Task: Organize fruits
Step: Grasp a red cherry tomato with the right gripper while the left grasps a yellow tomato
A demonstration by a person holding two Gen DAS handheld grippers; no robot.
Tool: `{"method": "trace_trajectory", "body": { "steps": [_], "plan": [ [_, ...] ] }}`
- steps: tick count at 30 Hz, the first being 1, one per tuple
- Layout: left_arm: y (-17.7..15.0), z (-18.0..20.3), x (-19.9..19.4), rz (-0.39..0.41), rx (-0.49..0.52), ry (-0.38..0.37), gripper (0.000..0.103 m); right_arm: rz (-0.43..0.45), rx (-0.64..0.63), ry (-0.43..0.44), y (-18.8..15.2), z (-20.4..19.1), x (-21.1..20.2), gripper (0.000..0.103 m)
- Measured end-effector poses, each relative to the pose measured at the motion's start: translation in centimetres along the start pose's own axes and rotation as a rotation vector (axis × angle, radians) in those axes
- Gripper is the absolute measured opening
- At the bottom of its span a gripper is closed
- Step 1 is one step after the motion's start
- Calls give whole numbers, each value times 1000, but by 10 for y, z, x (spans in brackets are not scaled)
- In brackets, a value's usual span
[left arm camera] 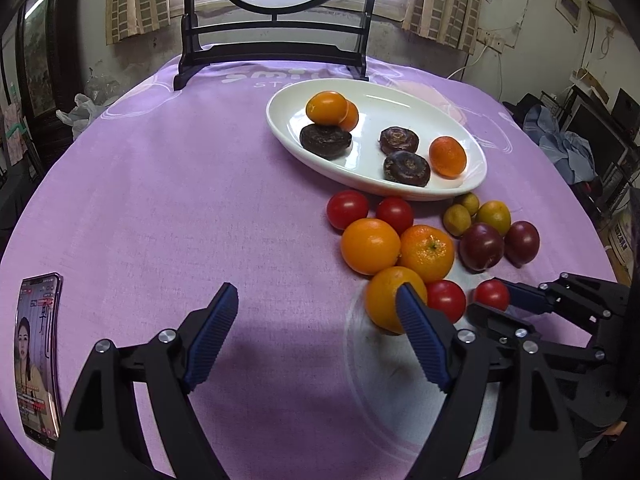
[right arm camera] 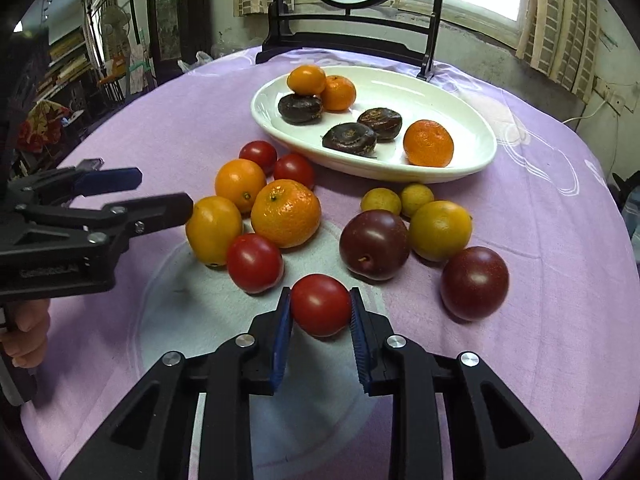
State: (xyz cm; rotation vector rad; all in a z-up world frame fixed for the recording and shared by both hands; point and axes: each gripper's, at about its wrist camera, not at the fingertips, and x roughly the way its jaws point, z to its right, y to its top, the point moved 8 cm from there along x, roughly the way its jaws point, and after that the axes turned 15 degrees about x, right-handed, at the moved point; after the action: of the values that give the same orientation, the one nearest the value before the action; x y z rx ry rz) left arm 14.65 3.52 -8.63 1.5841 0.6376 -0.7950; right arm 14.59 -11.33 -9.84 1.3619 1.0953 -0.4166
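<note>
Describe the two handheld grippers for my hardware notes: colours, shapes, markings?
Both the left gripper and right gripper have matte black angular frames with triangular cut-outs, silver round bolts, and blue ribbed finger pads. Faint embossed lettering marks the left one's body. No cables or sleeves show.

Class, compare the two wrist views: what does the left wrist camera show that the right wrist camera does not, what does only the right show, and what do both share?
Only the left wrist view shows a phone lying on the purple cloth, and the left gripper open over bare cloth, one finger in front of an orange fruit.

Only the right wrist view shows a hand at the edge.

Both show the white oval plate of fruit, the loose fruit beside it, and the right gripper shut on a red tomato.
</note>
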Motion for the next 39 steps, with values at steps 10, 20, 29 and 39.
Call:
{"method": "trace_trajectory", "body": {
  "steps": [10, 20, 29, 39],
  "plan": [
    [-7, 30, -6, -16, 71, -7, 79, 39, 74, 16, -6, 26, -26, 29],
    [-17, 40, 20, -99, 130, -4, 60, 65, 97, 77, -7, 29, -38, 29],
    [1, 49, 30, -84, 153, -27, 40, 42, 97, 79, -13, 28, -30, 29],
    [3, 39, -10, -37, 126, -72, 40, 108, 94, 88, 0, 21, -48, 29]
  ]
}}
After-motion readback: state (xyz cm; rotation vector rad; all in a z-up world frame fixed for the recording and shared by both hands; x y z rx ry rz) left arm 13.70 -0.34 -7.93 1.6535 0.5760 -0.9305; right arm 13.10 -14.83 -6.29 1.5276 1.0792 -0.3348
